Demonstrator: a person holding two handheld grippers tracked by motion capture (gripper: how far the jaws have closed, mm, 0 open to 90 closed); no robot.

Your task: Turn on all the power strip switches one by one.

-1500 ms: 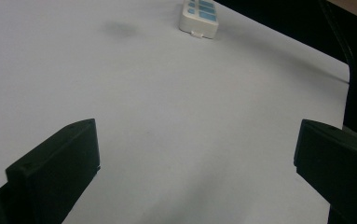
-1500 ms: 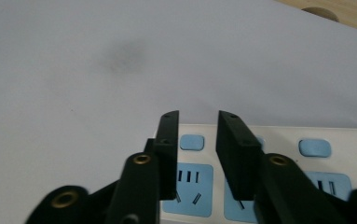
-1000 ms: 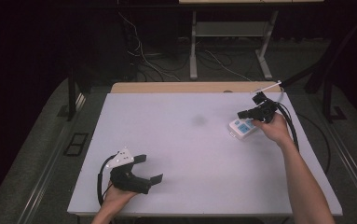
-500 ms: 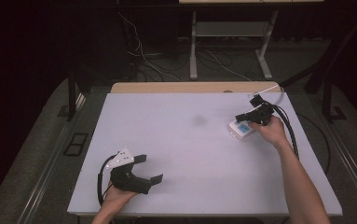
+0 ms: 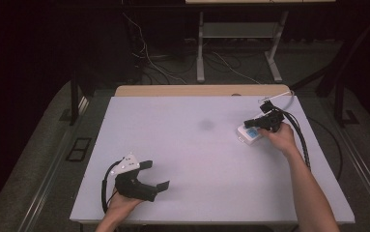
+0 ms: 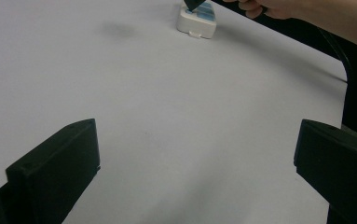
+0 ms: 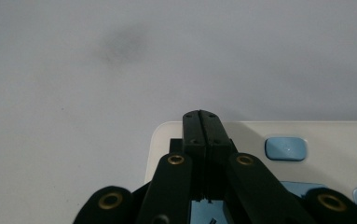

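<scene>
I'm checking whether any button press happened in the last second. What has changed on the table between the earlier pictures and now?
Hardly anything. The right tool, jaws shut, sits over the white device with blue buttons as before; at most the hand has edged slightly. The device lies at the same spot near the table's right edge. The left tool stays open at the near left, holding nothing.

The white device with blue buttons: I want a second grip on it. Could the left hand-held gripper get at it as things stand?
Probably yes. The left hand-held gripper is open, and bare table lies between it and the white device. But the shut right hand-held gripper sits over the device's top.
</scene>
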